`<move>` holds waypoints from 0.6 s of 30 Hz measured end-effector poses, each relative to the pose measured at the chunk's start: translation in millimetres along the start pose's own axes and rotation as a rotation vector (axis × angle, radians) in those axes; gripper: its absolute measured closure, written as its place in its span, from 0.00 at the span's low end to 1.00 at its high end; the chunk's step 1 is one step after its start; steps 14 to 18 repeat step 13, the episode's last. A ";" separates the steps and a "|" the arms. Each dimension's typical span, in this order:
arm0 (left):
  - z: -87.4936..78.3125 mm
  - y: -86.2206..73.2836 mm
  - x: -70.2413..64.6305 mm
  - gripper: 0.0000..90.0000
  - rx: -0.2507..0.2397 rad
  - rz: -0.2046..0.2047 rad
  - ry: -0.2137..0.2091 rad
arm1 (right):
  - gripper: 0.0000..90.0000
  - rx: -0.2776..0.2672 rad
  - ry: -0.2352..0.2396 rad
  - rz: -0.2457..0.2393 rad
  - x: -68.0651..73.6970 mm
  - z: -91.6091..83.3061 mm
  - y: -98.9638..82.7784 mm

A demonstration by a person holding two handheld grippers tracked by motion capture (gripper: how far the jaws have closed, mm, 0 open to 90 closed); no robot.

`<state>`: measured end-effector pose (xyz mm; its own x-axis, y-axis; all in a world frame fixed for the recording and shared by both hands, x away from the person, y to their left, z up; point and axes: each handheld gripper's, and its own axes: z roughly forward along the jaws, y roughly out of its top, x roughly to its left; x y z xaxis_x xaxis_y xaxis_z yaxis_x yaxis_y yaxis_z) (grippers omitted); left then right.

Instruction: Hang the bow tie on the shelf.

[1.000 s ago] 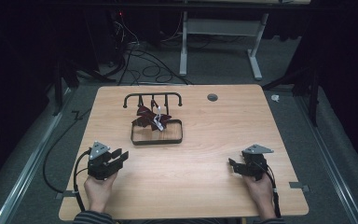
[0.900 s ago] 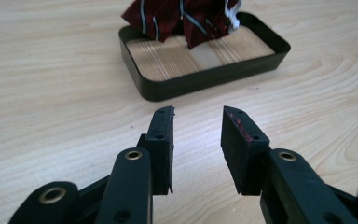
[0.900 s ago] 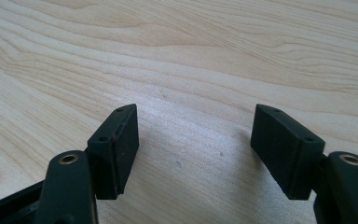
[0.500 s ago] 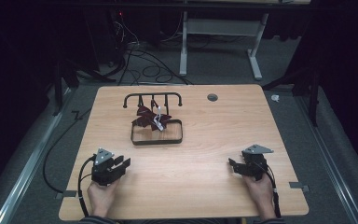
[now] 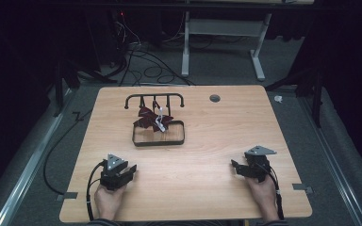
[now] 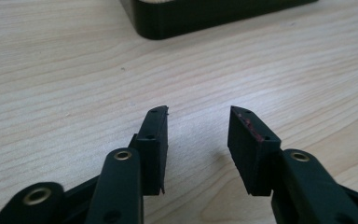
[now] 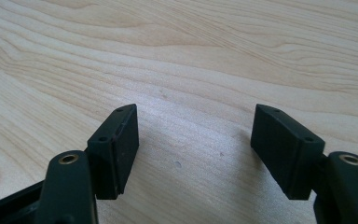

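- My left gripper [image 5: 128, 170] rests low on the light wooden tabletop [image 5: 207, 136]; its fingers have just been opening, nothing between them.
- My right gripper [image 5: 235, 166] lies with fingers wide apart, empty.
- The black rectangular wire tray [image 5: 159, 141] with dark red fabric pieces [image 5: 150, 118] sits mid-tabletop, well apart from both.

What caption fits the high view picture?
Two open tools, left tool and right tool, rest apart from the black tray of dark red cloth.

My wooden surface [image 5: 207, 141], lit pale.
A black tray [image 5: 159, 140] sits at its eleven o'clock; my grippers rest near six.
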<state>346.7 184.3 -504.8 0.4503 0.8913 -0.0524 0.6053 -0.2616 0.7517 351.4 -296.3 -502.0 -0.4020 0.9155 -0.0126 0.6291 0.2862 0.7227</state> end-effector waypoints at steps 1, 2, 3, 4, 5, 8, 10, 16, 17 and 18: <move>0.9 -1.2 -1.0 0.63 -0.009 0.007 0.000 | 0.37 0.000 0.000 0.000 0.0 0.0 0.0; 1.4 -1.8 -1.7 0.62 -0.017 0.009 0.001 | 0.37 0.000 0.000 0.000 0.0 0.0 0.0; 1.4 -1.7 -2.4 0.61 -0.014 0.012 0.005 | 0.37 0.000 0.000 0.000 0.0 0.0 0.0; 1.3 -1.6 -2.4 0.61 -0.011 0.014 0.005 | 0.37 0.000 0.000 0.000 0.0 0.0 0.0; 1.5 -1.6 -2.9 0.60 -0.012 0.016 0.008 | 0.37 0.000 0.000 0.000 0.0 0.0 0.0; 2.5 -1.1 -6.7 0.54 -0.006 0.024 0.013 | 0.37 0.000 0.000 -0.001 0.0 0.0 0.0; 2.8 -1.1 -7.8 0.51 -0.004 0.028 0.015 | 0.37 0.000 0.000 -0.001 0.0 0.0 0.0; 3.2 -1.0 -8.8 0.50 -0.005 0.027 0.019 | 0.37 -0.001 0.000 -0.003 -0.1 0.1 0.0; 3.2 -1.0 -8.8 0.50 -0.005 0.027 0.019 | 0.37 -0.001 0.000 -0.003 -0.1 0.1 0.0; 3.2 -1.0 -8.8 0.50 -0.005 0.027 0.019 | 0.37 -0.001 0.000 -0.003 -0.1 0.1 0.0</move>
